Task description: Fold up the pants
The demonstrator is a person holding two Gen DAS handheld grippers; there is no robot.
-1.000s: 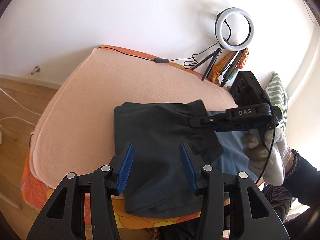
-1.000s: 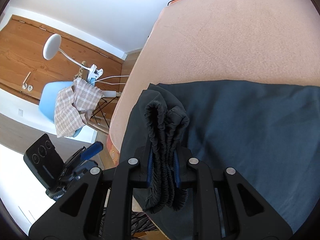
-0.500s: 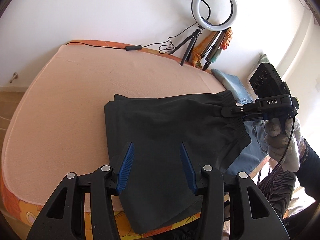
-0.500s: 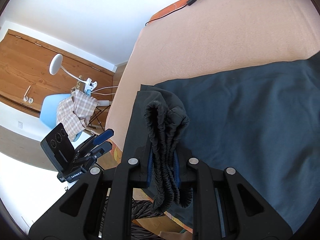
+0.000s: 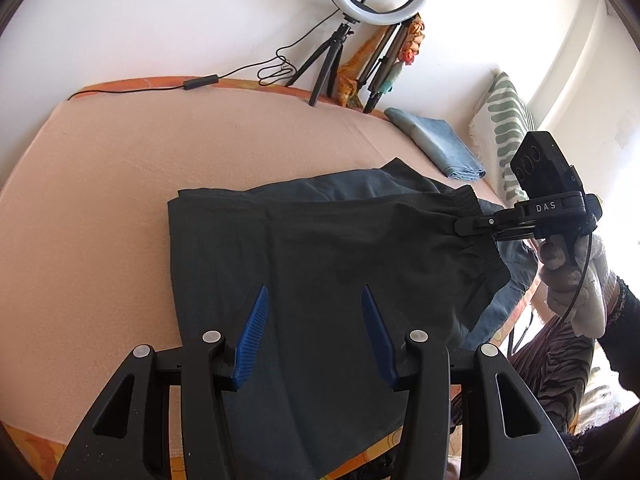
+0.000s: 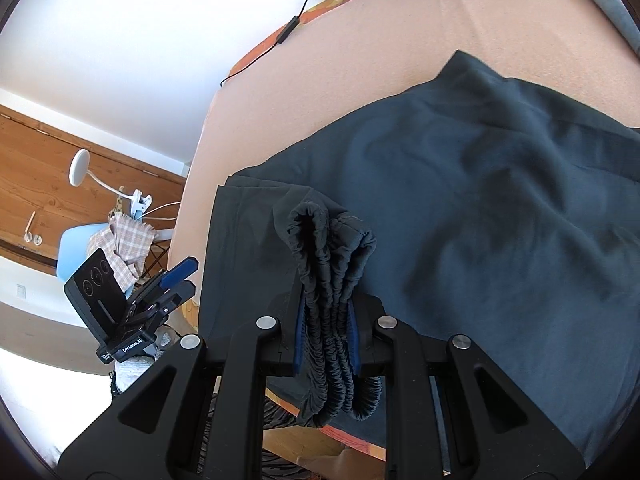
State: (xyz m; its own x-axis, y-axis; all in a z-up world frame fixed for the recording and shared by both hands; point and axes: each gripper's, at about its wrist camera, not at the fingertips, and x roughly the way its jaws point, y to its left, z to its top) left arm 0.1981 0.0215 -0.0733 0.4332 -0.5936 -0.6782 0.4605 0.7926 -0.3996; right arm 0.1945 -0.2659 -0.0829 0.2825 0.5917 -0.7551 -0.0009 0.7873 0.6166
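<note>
Between my right tool's (image 6: 326, 340) pinching blue pads, the dark pants' (image 5: 320, 248) ruched elastic waistband (image 6: 332, 280) bunches; beneath my half-open, empty left tool (image 5: 314, 336), smooth cloth drapes the peach bed (image 5: 100, 184).

Left gripper (image 5: 312, 336) hangs tilted downward, blue pads apart with nothing between them. Right gripper (image 6: 326, 332), in a white-gloved hand (image 5: 572, 280), is clamped tight on bunched dark fabric.

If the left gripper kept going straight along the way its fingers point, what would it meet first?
Most likely the dark pants spread on the bed. The open left gripper points down at that cloth, with nothing between its fingers. How high it is above the cloth is unclear.
</note>
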